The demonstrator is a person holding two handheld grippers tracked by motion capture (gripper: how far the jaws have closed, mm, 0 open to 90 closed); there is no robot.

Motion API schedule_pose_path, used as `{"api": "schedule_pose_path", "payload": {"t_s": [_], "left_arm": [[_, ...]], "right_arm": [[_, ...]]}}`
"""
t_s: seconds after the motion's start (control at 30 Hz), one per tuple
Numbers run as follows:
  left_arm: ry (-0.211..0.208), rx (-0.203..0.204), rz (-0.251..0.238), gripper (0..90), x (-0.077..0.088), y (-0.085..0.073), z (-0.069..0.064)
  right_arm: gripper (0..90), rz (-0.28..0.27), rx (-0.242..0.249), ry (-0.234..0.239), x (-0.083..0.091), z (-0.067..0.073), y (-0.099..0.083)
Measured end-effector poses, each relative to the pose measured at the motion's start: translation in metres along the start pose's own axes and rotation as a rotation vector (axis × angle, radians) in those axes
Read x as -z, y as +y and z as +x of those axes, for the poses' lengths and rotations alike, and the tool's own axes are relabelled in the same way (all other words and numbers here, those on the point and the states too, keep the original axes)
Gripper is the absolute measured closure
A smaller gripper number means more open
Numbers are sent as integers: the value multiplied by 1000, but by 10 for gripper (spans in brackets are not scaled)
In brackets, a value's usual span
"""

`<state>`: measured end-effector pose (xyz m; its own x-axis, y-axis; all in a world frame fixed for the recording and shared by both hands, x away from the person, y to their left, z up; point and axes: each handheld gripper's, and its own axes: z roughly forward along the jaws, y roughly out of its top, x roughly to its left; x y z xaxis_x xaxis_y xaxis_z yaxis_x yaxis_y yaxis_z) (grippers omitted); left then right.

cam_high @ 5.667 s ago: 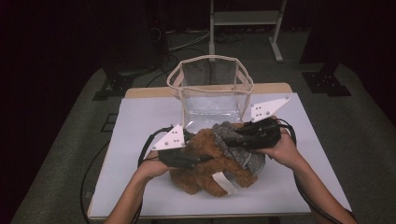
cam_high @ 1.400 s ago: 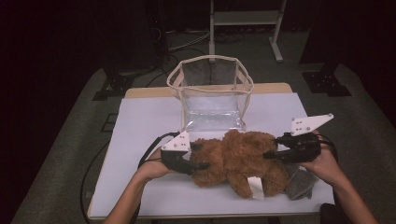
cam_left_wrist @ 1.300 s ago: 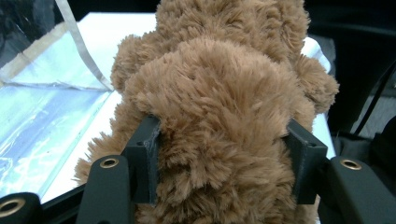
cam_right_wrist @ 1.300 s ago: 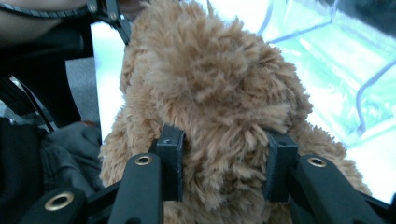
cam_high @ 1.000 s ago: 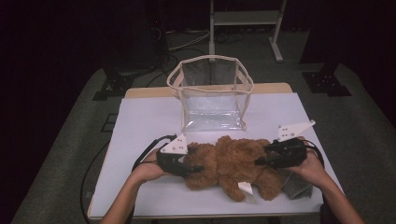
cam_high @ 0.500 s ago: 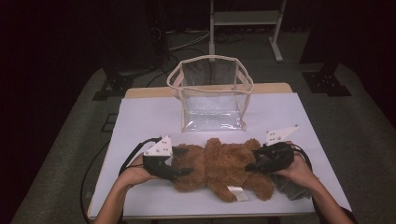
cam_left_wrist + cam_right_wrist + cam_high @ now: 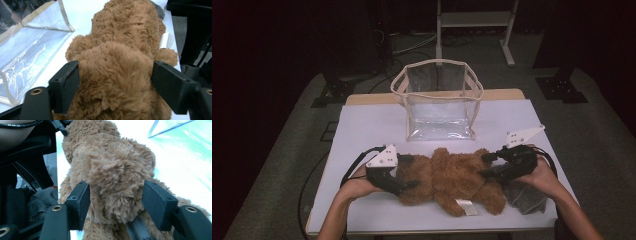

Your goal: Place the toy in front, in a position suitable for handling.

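Observation:
A brown plush teddy bear [image 7: 452, 175] lies lengthwise on the white table [image 7: 372, 125], a white tag [image 7: 466, 206] at its near side. My left gripper [image 7: 412, 171] straddles its left end. In the left gripper view the bear [image 7: 117, 62] fills the gap and its fur brushes both pads [image 7: 65, 85]. My right gripper [image 7: 484, 165] straddles the right end; in the right gripper view the bear [image 7: 112, 170] sits loosely between the pads [image 7: 157, 202]. Both pairs of jaws have just been opening, with the bear still between them.
A clear plastic bag [image 7: 439, 102] with beige trim stands open behind the bear, mid-table. A crumpled grey cloth [image 7: 524, 197] lies under my right hand near the front right corner. A metal stand [image 7: 472, 20] is on the floor beyond the table.
The bear came down and toward the near edge and now lies flat on the table. Both hands moved with it, and both pairs of jaws spread wider around it.

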<state>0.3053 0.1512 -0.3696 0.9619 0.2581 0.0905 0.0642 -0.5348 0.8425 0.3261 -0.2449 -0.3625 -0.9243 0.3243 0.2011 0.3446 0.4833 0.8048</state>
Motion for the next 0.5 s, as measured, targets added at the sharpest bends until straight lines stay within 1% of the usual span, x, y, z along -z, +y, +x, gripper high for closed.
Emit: {"api": "schedule_pose_path", "payload": {"t_s": [0.03,0.1,0.13,0.3,0.37,0.43,0.5], "left_arm": [[-1,0,-2,202,-1,0,0],[-1,-6,11,193,-1,0,0],[0,-1,13,185,-1,0,0],[-5,8,10,154,0,0,0],[-5,5,8,153,1,1,-1],[-1,7,2,129,1,2,-2],[2,0,2,122,3,3,-2]], "right_arm": [[379,4,0,-3,1,0,1],[373,5,1,-7,4,-2,3],[372,0,2,-9,5,-3,4],[360,-6,-12,-1,10,-9,10],[357,-6,-12,-4,11,-12,14],[353,-4,-13,-3,12,-15,18],[349,5,-10,-10,13,-17,22]]}}
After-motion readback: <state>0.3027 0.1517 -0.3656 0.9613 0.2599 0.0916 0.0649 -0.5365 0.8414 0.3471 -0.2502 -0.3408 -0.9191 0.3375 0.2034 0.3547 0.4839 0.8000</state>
